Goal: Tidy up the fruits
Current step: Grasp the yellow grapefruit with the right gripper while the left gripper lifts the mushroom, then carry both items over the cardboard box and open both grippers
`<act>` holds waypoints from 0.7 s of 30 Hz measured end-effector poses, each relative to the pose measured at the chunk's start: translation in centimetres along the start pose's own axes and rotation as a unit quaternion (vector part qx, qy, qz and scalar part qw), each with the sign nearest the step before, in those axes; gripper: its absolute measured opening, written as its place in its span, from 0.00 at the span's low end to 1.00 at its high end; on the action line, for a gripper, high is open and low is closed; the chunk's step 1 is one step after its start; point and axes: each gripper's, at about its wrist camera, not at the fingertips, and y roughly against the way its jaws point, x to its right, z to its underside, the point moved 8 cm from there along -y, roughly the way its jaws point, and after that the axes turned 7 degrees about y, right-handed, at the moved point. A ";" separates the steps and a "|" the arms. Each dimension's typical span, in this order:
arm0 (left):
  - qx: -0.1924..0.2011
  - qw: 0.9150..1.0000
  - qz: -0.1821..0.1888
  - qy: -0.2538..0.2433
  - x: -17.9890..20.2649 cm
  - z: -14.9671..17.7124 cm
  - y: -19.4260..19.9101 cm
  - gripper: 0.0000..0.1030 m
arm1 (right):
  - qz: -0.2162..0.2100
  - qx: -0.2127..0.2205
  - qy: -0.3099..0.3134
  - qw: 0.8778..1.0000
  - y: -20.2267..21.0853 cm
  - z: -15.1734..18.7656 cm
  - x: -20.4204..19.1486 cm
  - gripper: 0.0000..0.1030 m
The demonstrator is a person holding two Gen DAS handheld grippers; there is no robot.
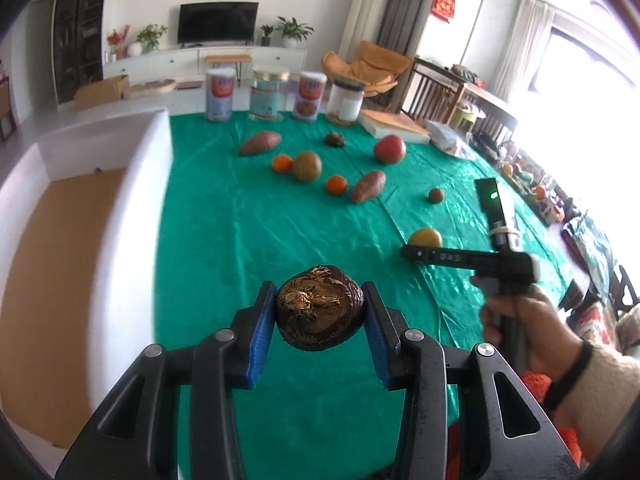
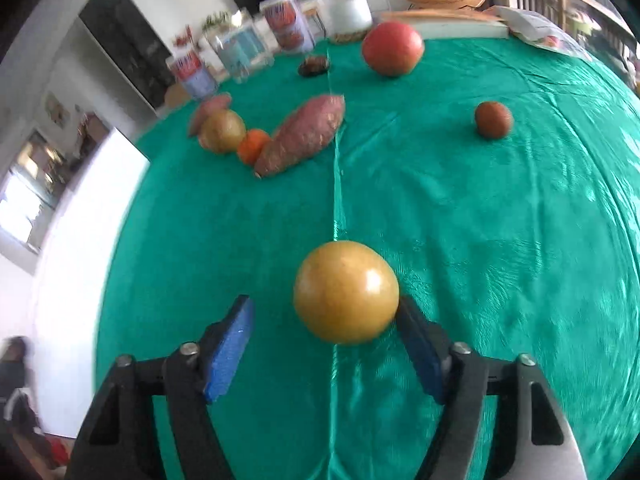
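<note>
The left gripper (image 1: 320,314) squeezes the brown root (image 1: 320,312) — the wide-open right gripper (image 2: 324,344) should center on the yellow fruit (image 2: 346,292) low in frame, then close gently.

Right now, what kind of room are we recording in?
Most likely a home living-dining room: a TV on a low white cabinet with potted plants, a lounge chair by curtains, and produce spread on a table with a green tablecloth.
</note>
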 end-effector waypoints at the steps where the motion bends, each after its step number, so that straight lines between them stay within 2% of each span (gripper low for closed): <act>1: 0.008 1.000 -0.005 0.003 -0.8 -0.3 1.4 0.42 | 0.021 0.005 0.010 1.000 0.1 -0.4 0.0 0.49; 6: 0.041 0.998 -0.048 0.024 -6.1 -1.8 7.1 0.42 | 0.018 -0.001 -0.017 1.000 0.8 -0.3 0.4 0.49; 9: 0.061 0.992 -0.105 0.044 -11.0 -2.4 9.8 0.42 | -0.031 0.011 0.001 0.999 2.7 0.5 -3.0 0.49; 12: 0.054 0.981 -0.176 0.061 -16.3 -1.6 10.0 0.42 | -0.136 0.007 0.038 0.990 5.0 0.7 -11.1 0.49; 15: 0.027 0.972 -0.213 0.092 -20.5 0.3 8.8 0.42 | -0.226 0.003 0.116 0.967 7.3 1.5 -21.5 0.49; 16: 0.021 0.971 -0.218 0.099 -21.4 0.9 8.5 0.42 | -0.254 0.001 0.145 0.956 8.1 1.9 -25.4 0.49; 19: 0.005 0.967 -0.231 0.110 -23.0 2.4 7.8 0.42 | -0.293 -0.013 0.215 0.932 8.9 3.5 -33.4 0.49; 21: -0.002 0.964 -0.235 0.123 -23.9 3.0 7.6 0.43 | -0.285 -0.027 0.263 0.921 8.0 4.5 -37.2 0.49</act>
